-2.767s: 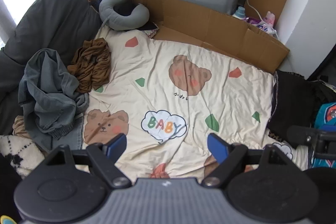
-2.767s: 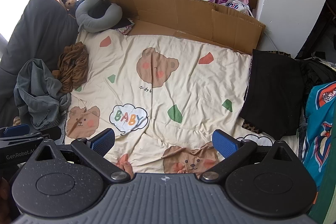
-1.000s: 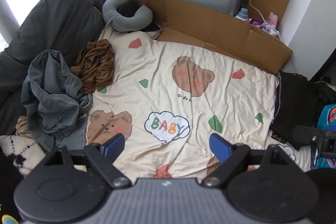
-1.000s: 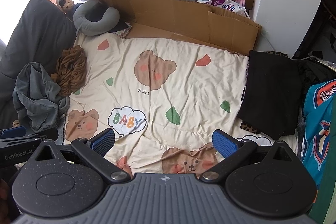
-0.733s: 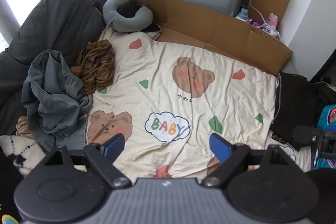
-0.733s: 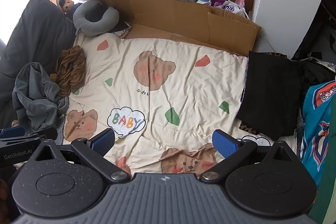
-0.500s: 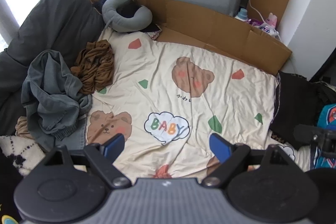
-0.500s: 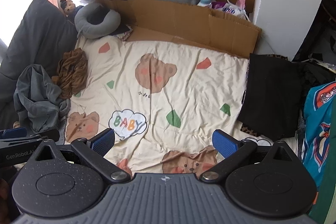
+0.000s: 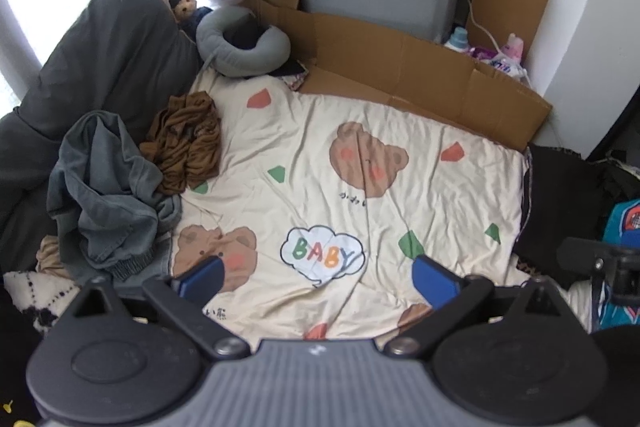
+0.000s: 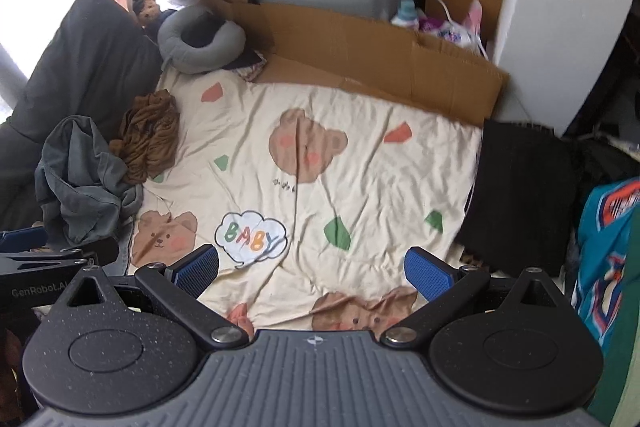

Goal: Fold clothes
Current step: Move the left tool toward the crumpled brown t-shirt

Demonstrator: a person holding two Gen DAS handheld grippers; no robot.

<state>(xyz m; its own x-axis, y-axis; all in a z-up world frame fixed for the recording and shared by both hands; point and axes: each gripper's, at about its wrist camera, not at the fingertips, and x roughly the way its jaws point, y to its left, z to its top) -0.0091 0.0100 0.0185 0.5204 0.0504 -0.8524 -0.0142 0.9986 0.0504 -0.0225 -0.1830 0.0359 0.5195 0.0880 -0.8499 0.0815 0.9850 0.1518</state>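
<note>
Cream bedding (image 9: 360,187) printed with bears is spread flat, with a grey garment (image 9: 104,187) and a brown garment (image 9: 186,143) heaped at its left edge and black clothing (image 10: 520,195) at its right. The left gripper (image 9: 316,277) is opening on nothing; the right gripper (image 10: 312,269) is held apart, empty.

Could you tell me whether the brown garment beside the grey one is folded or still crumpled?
Crumpled. The brown garment lies bunched in irregular wrinkles on the bear-print blanket, against the equally heaped grey garment; no flat, squared edges show.
</note>
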